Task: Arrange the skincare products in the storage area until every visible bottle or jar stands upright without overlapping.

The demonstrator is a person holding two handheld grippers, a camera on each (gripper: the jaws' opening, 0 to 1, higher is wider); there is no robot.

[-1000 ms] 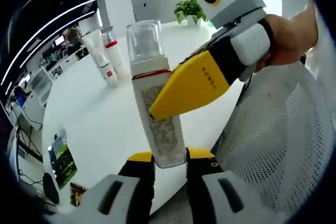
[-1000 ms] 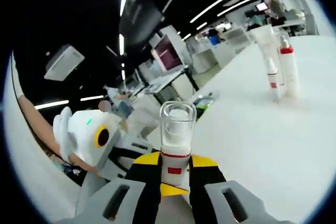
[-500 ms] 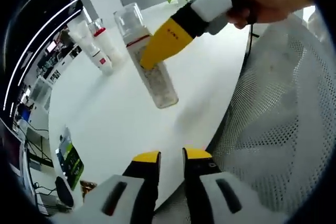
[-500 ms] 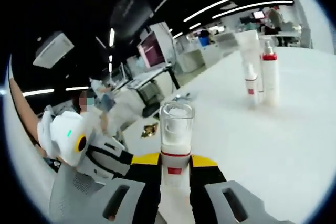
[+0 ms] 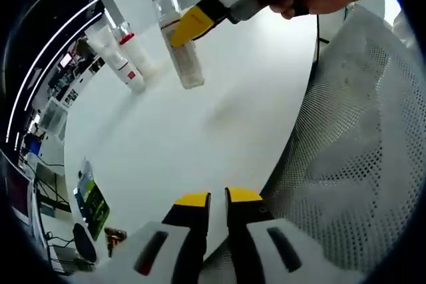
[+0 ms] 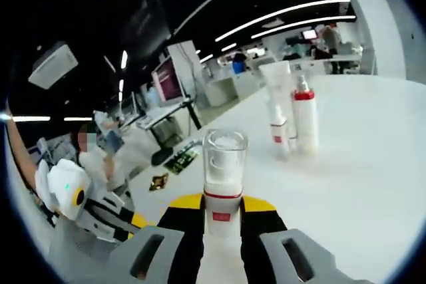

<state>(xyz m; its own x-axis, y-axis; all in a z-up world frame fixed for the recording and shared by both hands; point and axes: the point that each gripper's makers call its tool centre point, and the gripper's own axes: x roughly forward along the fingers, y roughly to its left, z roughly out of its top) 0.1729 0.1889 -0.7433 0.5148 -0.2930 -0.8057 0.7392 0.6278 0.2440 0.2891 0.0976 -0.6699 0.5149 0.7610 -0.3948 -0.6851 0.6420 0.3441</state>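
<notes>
Yellow right tool (image 6: 221, 221) clamping bottle (image 6: 224, 164)

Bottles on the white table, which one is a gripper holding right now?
The clear-capped bottle, clamped in the right gripper. The red-collared bottle and the white tube stand free together farther off.

Our left gripper (image 5: 210, 199) has black jaws tipped in yellow, rising from pale grey housings with dark slots. Our right gripper (image 6: 221, 203) matches it: yellow-capped black jaws on grey bodies. In the left gripper view, its yellow jaw cover carries small dark lettering beside a white block.
</notes>
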